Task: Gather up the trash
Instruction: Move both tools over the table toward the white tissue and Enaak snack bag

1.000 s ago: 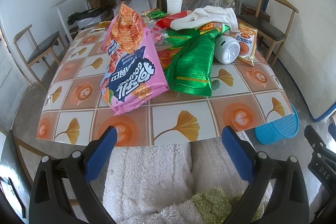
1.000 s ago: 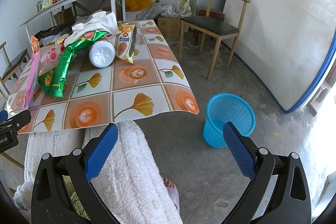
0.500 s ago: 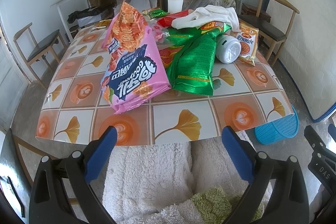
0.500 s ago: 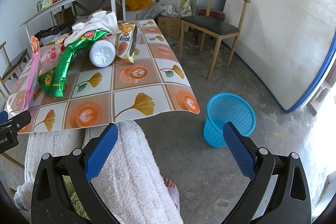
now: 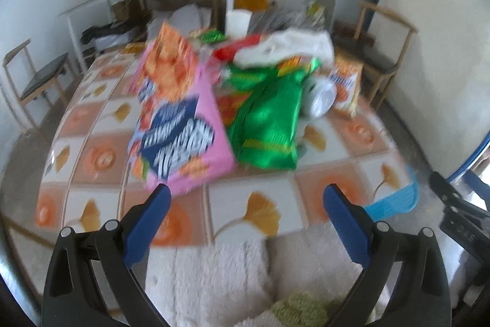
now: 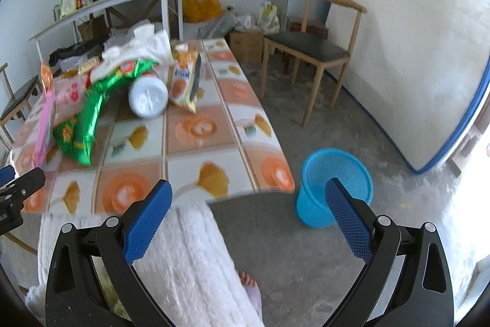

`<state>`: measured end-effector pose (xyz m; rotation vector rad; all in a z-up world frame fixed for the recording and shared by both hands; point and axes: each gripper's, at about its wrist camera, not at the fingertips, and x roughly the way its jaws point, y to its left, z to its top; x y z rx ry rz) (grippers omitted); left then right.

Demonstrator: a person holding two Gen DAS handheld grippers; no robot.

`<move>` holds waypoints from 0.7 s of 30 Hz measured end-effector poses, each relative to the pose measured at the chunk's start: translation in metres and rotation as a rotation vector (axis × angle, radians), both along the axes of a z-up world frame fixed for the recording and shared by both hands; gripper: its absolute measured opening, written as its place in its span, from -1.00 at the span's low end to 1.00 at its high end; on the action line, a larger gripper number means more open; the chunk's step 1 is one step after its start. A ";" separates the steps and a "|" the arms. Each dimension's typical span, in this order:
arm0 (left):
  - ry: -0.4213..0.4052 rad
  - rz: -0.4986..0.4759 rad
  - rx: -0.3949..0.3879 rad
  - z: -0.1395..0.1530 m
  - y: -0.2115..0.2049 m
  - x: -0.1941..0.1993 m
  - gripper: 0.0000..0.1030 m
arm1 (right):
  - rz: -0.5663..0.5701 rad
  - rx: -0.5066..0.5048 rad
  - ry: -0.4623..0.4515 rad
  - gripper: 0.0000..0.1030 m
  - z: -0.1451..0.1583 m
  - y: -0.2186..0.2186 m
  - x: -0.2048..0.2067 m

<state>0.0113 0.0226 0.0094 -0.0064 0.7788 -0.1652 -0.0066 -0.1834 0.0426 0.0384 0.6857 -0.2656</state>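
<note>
Left wrist view is pretty blurry, but the left gripper [image 5: 245, 204] is hanging wide apart and empty over the near edge of the table [image 5: 254, 204], lining up with the pink snack bag [image 5: 183, 137] since that's the closest trash. Green bag [image 5: 269, 118] is lying just beside it in the pile. Right gripper [image 6: 248, 198] is spread too, gripping nothing, hovering near the blue basket [image 6: 333, 173] on the floor, probably where it's all going
</note>
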 end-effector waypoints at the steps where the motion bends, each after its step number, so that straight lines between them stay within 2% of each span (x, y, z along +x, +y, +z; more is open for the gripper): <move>1: -0.032 -0.011 -0.019 0.006 0.001 0.003 0.89 | 0.008 -0.003 -0.014 0.85 0.003 0.000 0.003; 6: -0.182 -0.087 -0.092 0.041 0.001 0.020 0.89 | 0.072 0.021 -0.102 0.85 0.024 -0.003 0.031; 9: -0.213 -0.116 -0.152 0.063 0.001 0.041 0.89 | 0.088 0.061 -0.117 0.85 0.029 -0.009 0.043; 13: -0.157 -0.173 -0.200 0.083 -0.015 0.083 0.86 | 0.148 0.203 -0.119 0.85 0.030 -0.023 0.070; 17: -0.087 -0.222 -0.156 0.083 -0.047 0.123 0.78 | 0.185 0.319 -0.107 0.70 0.026 -0.038 0.094; 19: -0.051 -0.236 -0.158 0.078 -0.056 0.143 0.71 | 0.205 0.368 -0.093 0.61 0.021 -0.045 0.109; 21: -0.022 -0.226 -0.115 0.067 -0.066 0.165 0.65 | 0.226 0.400 -0.066 0.55 0.014 -0.050 0.126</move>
